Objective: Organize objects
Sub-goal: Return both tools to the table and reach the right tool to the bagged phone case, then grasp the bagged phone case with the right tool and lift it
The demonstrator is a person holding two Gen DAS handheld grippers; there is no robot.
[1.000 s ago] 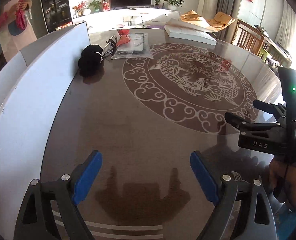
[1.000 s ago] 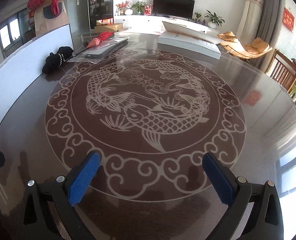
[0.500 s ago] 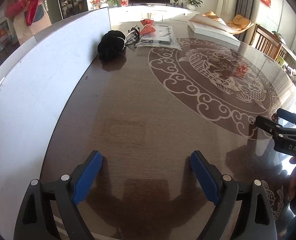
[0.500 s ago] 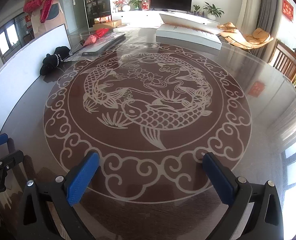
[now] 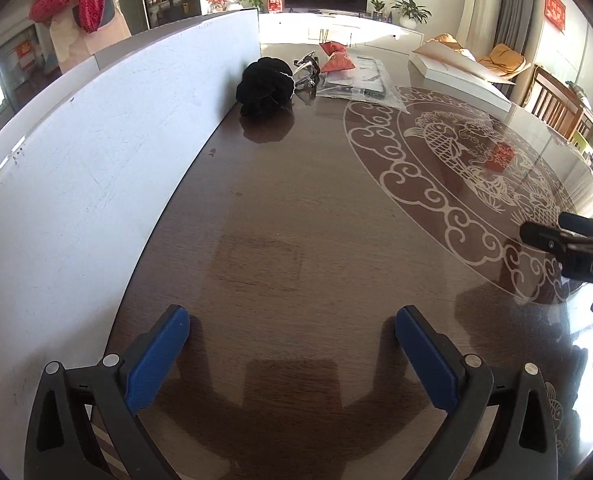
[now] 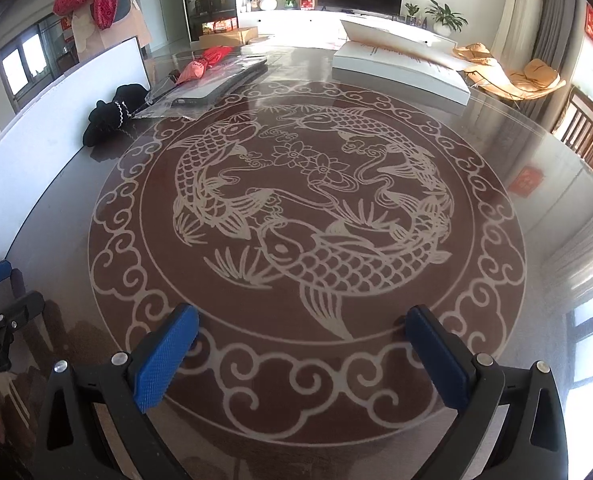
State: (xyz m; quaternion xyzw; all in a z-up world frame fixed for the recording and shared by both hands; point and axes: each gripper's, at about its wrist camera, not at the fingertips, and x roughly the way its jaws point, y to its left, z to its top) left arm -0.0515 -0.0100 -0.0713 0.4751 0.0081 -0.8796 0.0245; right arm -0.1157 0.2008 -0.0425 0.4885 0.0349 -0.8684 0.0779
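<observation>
A black fabric bundle (image 5: pixel 265 81) lies at the far left of the round dark table (image 5: pixel 296 216), against a white board (image 5: pixel 96 128). Beside it lie a metal clip-like item (image 5: pixel 306 72), a red pouch (image 5: pixel 336 63) and a clear plastic bag with flat contents (image 5: pixel 360 82). The same bundle (image 6: pixel 114 114), red pouch (image 6: pixel 200 64) and bag (image 6: pixel 212 84) show far off in the right wrist view. My left gripper (image 5: pixel 292 344) is open and empty, low over the near table. My right gripper (image 6: pixel 302 348) is open and empty over the fish pattern's near rim.
A white flat box (image 6: pixel 400 68) lies at the table's far side. A person in an apron (image 5: pixel 84 12) stands behind the white board. Wooden chairs (image 5: pixel 556 104) stand at the right. A TV unit lines the far wall.
My left gripper has swung left toward the black bundle and the white board, so the right gripper has slid to the view's right edge. The right view tilted slightly; both stay open.
</observation>
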